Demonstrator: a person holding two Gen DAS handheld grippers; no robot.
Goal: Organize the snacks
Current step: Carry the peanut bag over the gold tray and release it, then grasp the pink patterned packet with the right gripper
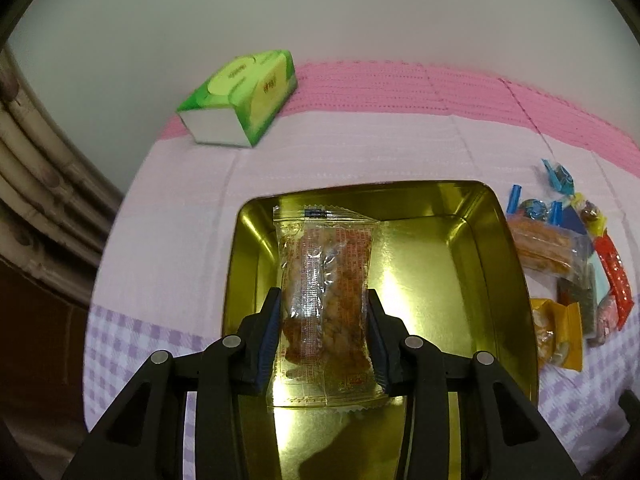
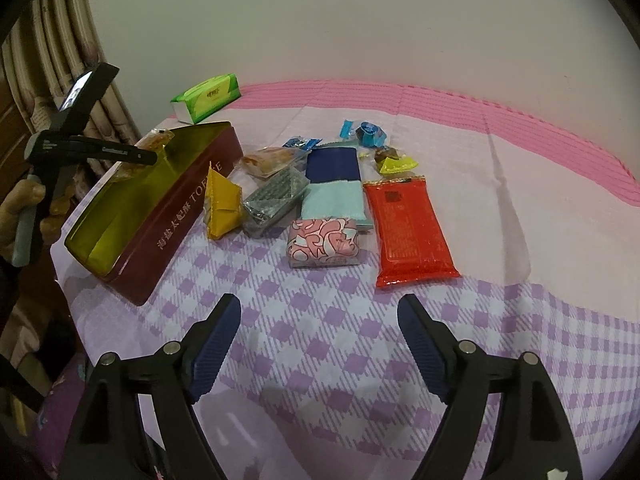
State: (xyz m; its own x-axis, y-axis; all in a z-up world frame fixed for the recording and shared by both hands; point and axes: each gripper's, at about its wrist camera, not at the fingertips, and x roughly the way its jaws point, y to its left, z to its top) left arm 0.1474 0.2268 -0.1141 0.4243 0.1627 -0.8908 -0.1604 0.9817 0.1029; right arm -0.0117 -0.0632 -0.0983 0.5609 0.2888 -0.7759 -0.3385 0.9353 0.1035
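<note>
My left gripper (image 1: 323,300) is shut on a clear packet of orange-brown snack (image 1: 326,280) and holds it over the open gold-lined tin (image 1: 492,264). In the right wrist view the same tin (image 2: 180,216) shows dark red outside, at the left, with the left gripper (image 2: 148,156) over it holding the packet. My right gripper (image 2: 320,312) is open and empty above the checked cloth. Ahead of it lie a pink patterned packet (image 2: 324,242), a red packet (image 2: 412,232), a yellow packet (image 2: 222,204) and several other snacks.
A green tissue box (image 1: 240,96) sits at the back left of the table, also in the right wrist view (image 2: 206,96). Snacks lie right of the tin (image 1: 568,256). A wall stands behind the table and a curtain (image 2: 68,60) hangs at the left.
</note>
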